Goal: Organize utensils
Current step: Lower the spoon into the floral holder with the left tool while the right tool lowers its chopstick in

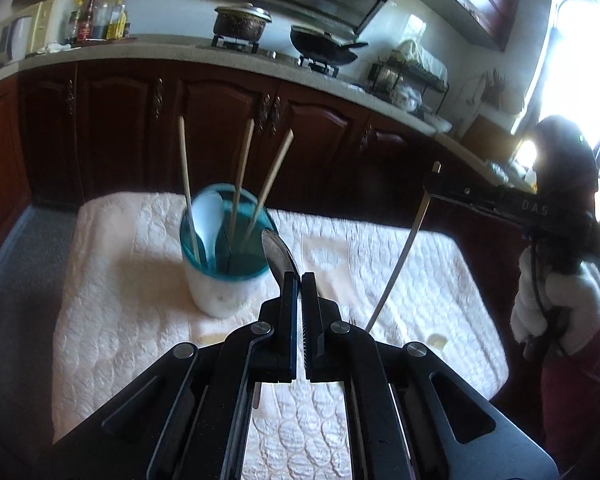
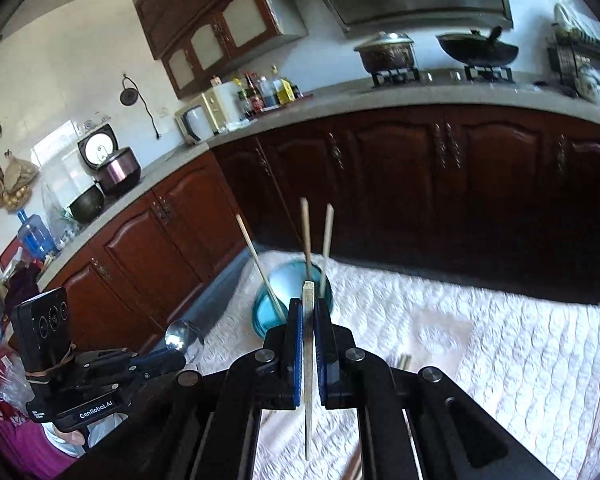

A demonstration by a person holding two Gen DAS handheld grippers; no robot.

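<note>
The left gripper [image 1: 300,280] is clamped on a spoon [image 1: 277,250], just beside the cup [image 1: 227,252] on the desk [image 1: 400,280]. The right gripper [image 2: 308,308] is clamped on a chopstick [image 2: 308,360], near the cup too. Three chopsticks [image 1: 240,176] already stand inside. Both could bump at the rim and tip the cup, or the thin chopstick could slip.

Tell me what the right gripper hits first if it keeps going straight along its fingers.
Probably the holder. The right gripper, shut on a chopstick, points at its blue rim, where three chopsticks stand. The held chopstick's tip would likely meet the rim or those sticks first; depth is unclear.
</note>
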